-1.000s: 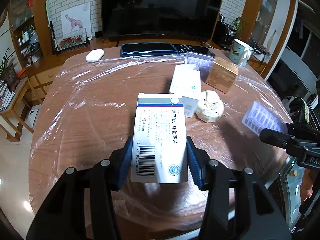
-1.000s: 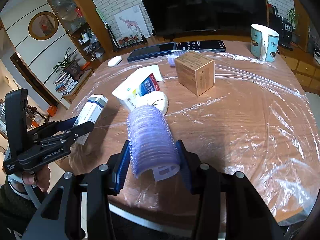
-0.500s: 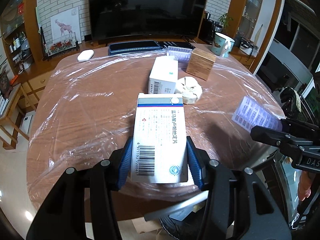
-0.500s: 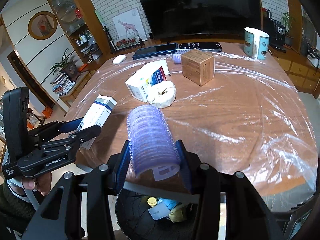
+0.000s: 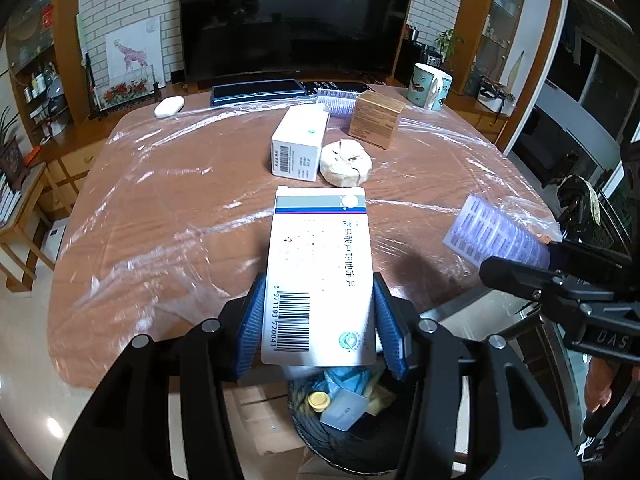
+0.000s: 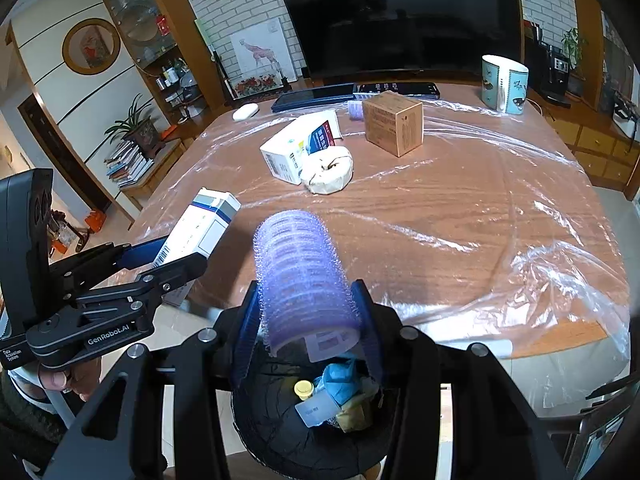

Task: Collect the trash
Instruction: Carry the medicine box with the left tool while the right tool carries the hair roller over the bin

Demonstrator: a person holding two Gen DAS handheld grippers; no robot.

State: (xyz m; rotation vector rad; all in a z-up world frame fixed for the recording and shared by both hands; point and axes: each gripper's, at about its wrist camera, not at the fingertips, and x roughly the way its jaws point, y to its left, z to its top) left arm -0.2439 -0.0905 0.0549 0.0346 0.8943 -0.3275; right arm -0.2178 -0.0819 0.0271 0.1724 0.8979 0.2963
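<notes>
The left gripper [image 5: 318,322] is clamping a white cardboard medicine box with a blue stripe and a barcode [image 5: 320,276]; its two blue ribbed pads [image 5: 251,322] are pressing on the long sides of the box near the barcode end, and the striped end is sticking out forward past the fingertips. In the right wrist view the same box [image 6: 200,228] is pointing up and away from the left gripper [image 6: 160,258] at the near left edge of the table.

The right gripper [image 6: 306,320] is squeezing a purple bristly cylindrical hair roller [image 6: 302,276], with its blue pads [image 6: 246,324] sitting on either side of the roller's near half while the far end is projecting beyond them. From the left wrist view the roller [image 5: 496,236] is showing at the right, sticking out of the right gripper [image 5: 520,268].

Both held items are hanging over the near edge of the brown wooden table covered in clear plastic film [image 6: 460,208], above a black round mesh trash bin [image 6: 272,420] that is holding scraps, among them a small yellow cap [image 6: 303,389] and blue crumpled material [image 6: 340,380]. The bin [image 5: 316,432] is sitting directly below the box in the left wrist view.

Out on the table, a white carton with a barcode [image 5: 298,142], a pale round wrapped disc [image 5: 346,162] touching it, and a tan cardboard cube [image 5: 376,124] are lying well apart from both grippers.
</notes>
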